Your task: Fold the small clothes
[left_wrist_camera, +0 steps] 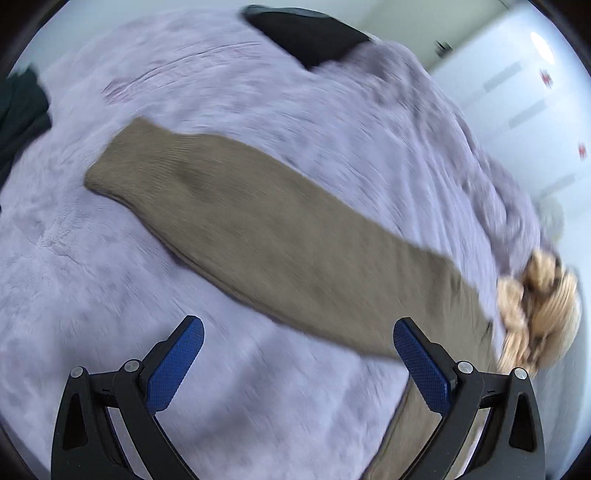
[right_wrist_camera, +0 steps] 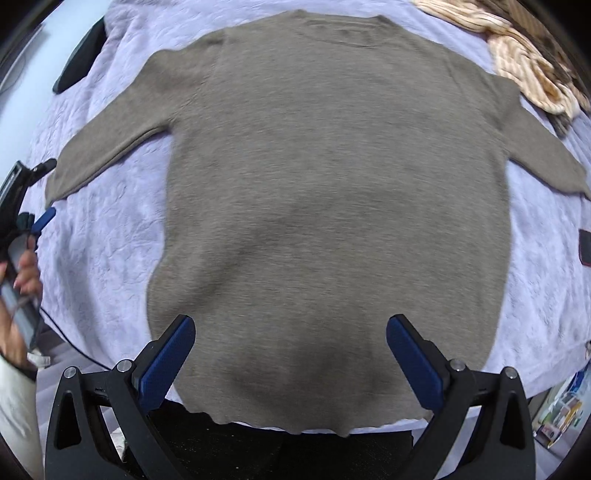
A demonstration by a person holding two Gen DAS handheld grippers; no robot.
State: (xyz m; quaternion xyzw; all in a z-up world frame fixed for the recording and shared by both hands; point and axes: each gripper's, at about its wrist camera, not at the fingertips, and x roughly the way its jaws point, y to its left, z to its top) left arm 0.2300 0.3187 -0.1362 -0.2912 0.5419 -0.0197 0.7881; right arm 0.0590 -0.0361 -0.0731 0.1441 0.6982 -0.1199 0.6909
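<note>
A grey-brown knit sweater [right_wrist_camera: 332, 192] lies spread flat on a lilac fleece blanket [right_wrist_camera: 110, 240], collar far, hem near, both sleeves out to the sides. My right gripper [right_wrist_camera: 291, 328] is open and empty, hovering over the hem area. The left wrist view shows the sweater's left sleeve [left_wrist_camera: 251, 229] stretched diagonally across the blanket [left_wrist_camera: 92, 277]. My left gripper [left_wrist_camera: 295, 332] is open and empty just in front of the sleeve, its right finger [left_wrist_camera: 421, 362] over the sleeve's upper part. The left gripper [right_wrist_camera: 42, 221] also shows at the left edge of the right wrist view, near the cuff.
A striped beige-and-brown garment [right_wrist_camera: 532, 62] lies bunched at the far right by the shoulder, also seen in the left wrist view [left_wrist_camera: 535, 306]. A black object [left_wrist_camera: 306, 33] sits at the blanket's far edge. Dark cloth [left_wrist_camera: 18, 110] lies at left. A dark phone-like item [right_wrist_camera: 584, 245] rests at right.
</note>
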